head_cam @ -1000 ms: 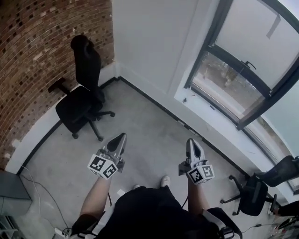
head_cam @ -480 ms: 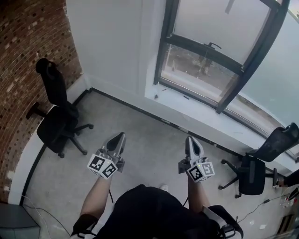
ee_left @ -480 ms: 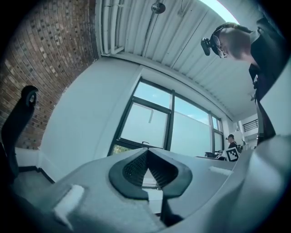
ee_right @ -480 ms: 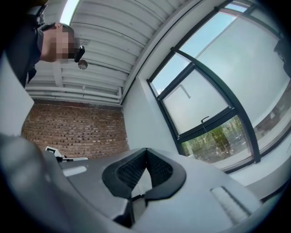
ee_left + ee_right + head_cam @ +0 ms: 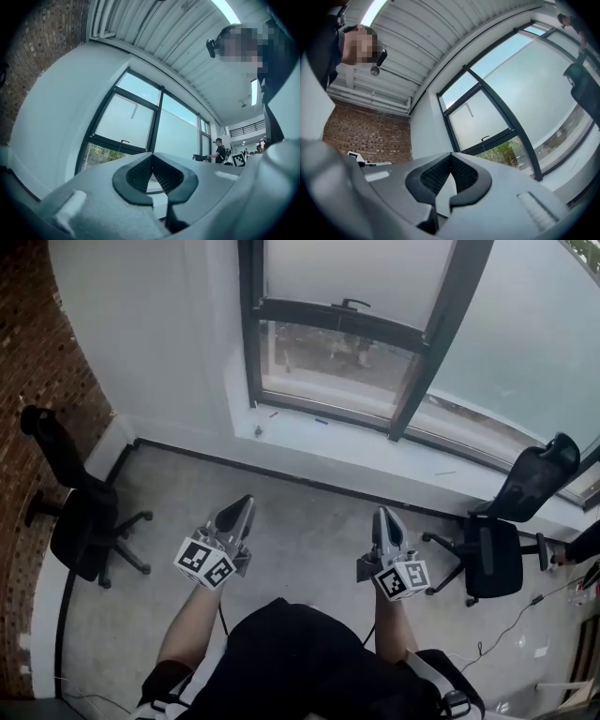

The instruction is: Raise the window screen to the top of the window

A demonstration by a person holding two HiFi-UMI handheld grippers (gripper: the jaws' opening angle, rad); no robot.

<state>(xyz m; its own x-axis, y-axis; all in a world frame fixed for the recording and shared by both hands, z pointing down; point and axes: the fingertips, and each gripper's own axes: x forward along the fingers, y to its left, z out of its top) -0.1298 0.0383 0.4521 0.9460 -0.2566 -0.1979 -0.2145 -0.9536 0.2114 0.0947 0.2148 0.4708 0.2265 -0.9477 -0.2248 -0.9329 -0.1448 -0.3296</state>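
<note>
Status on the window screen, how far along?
Done: nothing; the window screen covers most of the window. In hand: nothing; left gripper and right gripper are shut, empty, short of it. Left: reach the handle, grip it, raise the screen to the top.

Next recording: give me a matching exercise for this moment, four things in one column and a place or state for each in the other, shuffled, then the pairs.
Things:
1. left gripper
2. window screen
3. brick wall
4. right-hand chair

Places or states:
A. frosted, lowered only partway
B. far left of the head view
C. shut, holding nothing
D. standing at the head view's right

Pairs: 1-C, 2-A, 3-B, 4-D
</note>
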